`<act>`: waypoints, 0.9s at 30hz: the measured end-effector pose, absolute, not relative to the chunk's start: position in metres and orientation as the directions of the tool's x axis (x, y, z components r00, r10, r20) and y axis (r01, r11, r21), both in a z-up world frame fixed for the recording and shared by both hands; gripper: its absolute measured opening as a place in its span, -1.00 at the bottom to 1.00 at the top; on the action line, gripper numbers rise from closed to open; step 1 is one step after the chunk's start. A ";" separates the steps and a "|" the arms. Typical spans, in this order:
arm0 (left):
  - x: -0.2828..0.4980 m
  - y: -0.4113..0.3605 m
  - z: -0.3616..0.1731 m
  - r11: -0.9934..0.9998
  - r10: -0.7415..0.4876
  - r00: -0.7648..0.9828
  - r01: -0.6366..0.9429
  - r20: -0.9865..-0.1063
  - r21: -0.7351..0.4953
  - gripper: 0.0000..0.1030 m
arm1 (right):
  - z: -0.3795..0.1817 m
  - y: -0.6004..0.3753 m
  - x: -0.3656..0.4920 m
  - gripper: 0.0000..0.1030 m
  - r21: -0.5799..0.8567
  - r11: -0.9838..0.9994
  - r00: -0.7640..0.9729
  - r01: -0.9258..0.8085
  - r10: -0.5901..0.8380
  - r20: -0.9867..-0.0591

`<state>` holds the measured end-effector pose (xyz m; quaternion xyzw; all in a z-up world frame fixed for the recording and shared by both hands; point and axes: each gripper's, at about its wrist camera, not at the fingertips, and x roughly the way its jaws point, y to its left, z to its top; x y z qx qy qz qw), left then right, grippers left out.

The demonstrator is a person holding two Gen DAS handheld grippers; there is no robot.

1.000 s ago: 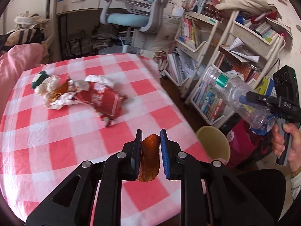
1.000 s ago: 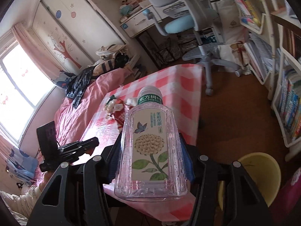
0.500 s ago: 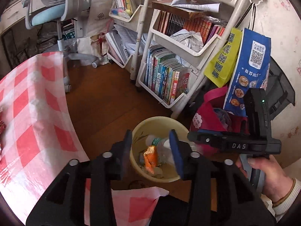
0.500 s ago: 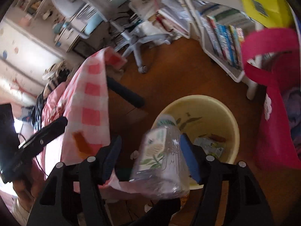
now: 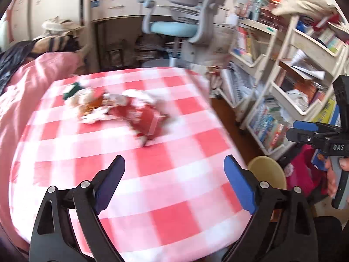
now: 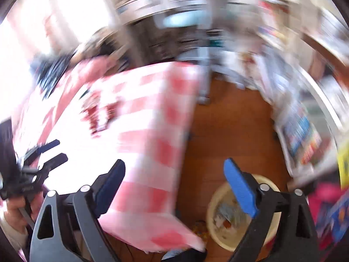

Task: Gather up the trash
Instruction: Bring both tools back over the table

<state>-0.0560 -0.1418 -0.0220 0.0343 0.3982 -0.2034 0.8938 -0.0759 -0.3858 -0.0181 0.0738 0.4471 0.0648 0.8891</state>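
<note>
Both claws now hang empty, because the orange peel and the clear bottle they held a second ago have gone into the yellow bin (image 6: 220,224) on the floor. So part of the job is done. What is left is the trash pile (image 5: 122,111) on the far part of the table (image 5: 165,187): white crumpled paper, a shiny red wrapper and a small green bit, all bunched close together. The left gripper (image 5: 174,181) has its blue padded jaws wide apart and points over the soft red-and-white checked cloth toward that pile. The right gripper (image 6: 174,183) is wide open too, above the round plastic bin, and its picture is very blurry.
</note>
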 end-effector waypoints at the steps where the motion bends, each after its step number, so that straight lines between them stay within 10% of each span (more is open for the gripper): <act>1: -0.048 -0.120 -0.021 0.931 -0.300 0.613 0.353 -0.731 -0.087 0.72 | -0.020 -0.362 -0.063 0.77 0.173 0.981 0.575 -0.090 0.193 -0.795; 27: 0.028 0.077 -0.035 0.989 -0.129 0.634 0.024 -0.762 -0.148 0.80 | -0.101 -0.201 0.056 0.88 -0.005 0.997 0.552 -0.081 0.041 -0.833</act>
